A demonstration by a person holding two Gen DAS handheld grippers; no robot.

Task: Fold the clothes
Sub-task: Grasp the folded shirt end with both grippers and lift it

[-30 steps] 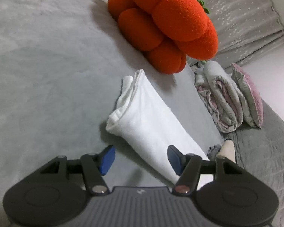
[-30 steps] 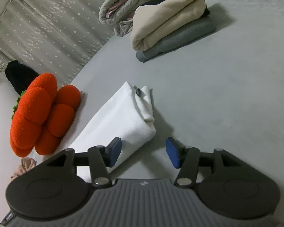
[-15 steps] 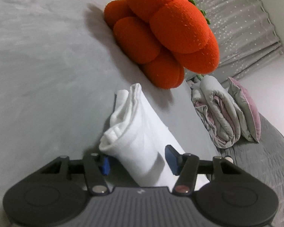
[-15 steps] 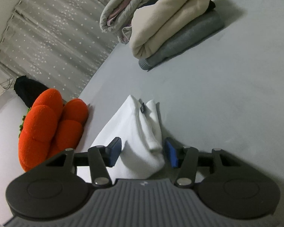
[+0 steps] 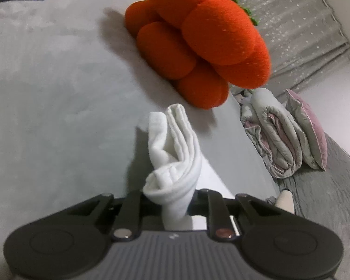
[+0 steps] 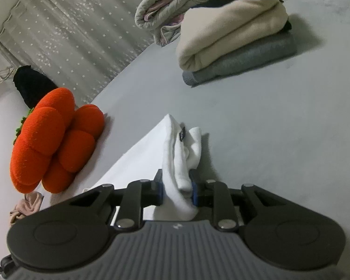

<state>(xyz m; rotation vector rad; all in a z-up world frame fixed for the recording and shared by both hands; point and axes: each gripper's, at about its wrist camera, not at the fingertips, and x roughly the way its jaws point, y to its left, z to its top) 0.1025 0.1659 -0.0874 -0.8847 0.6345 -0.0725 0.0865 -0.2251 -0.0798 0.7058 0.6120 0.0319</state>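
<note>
Closest to us, the left hand-held gripper (image 5: 169, 201) is closing on one end of the white folded garment (image 5: 175, 154), and its jaws already pinch the bunched cloth between them; the fabric puckers into a ridge just ahead of the fingers, which tells us the bite is on several layers at once. The right hand-held gripper (image 6: 176, 190) is closing in the same way on the opposite end of the same garment (image 6: 175, 161), the blue pads (image 6: 193, 191) pressing a thick fold from both sides, with a small dark label showing a little beyond them. We judge that both ends are taken together so the long bundle can be lifted or doubled over without its layers sliding apart. The garment lies on the grey bed (image 5: 58, 116), running away from each gripper along its pointing line. Further ahead of the left gripper and slightly to its right sits an orange plush cushion (image 5: 198, 39), near the garment's far end but apart from it. Beyond the right gripper, ahead and to its right, a cream and grey stack of folded clothes (image 6: 235, 53) rests on the bed, probably where this piece is meant to go. A rumpled quilt (image 6: 165, 11) lies behind that.
</note>
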